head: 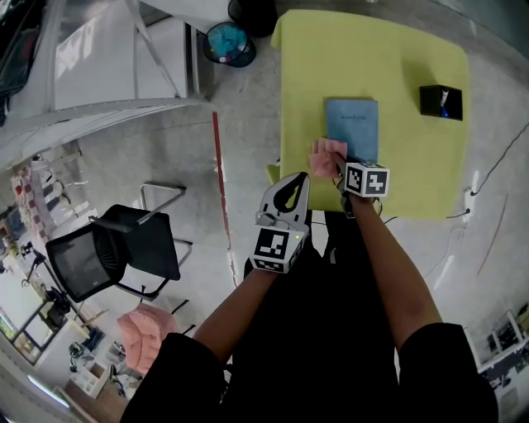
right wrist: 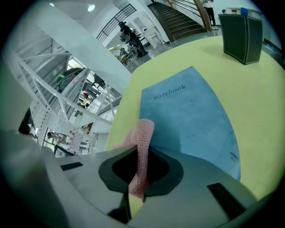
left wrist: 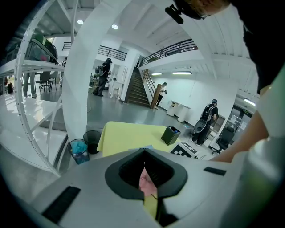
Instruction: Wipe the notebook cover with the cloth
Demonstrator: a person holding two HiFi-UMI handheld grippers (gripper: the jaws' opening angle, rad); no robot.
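Pinching the pink cloth (right wrist: 143,147) between its two jaws, the right gripper (right wrist: 140,180) is held low over the near part of the yellow table (head: 413,165). The jaws are pressed together on the cloth, and a fold of it stands up out of them. In the head view the cloth is at the near left corner of the notebook (head: 352,124), partly over its edge; whether it presses on the cover, I cannot tell.

The left gripper (head: 297,183) is beside the right one, a little nearer to the person and just off the near left edge of the table. Its jaws are closed on each other with nothing between them. In the left gripper view there is only a thin slit, and through it a bit of pink and yellow shows from beyond.

The notebook is blue and lies flat on the table. The word "notebook" is printed on its cover.

Farther away, toward the far right side of the table and well apart from the notebook, a black box (head: 440,102) stands upright. On the floor past the far left corner of the table are a blue bin (head: 230,43) and a black bin (head: 252,12), close to each other. A black office chair (head: 116,248) stands on the floor to the person's left.

Far off, in the left gripper view, some people (left wrist: 207,120) stand in a large white hall with a staircase (left wrist: 136,91).
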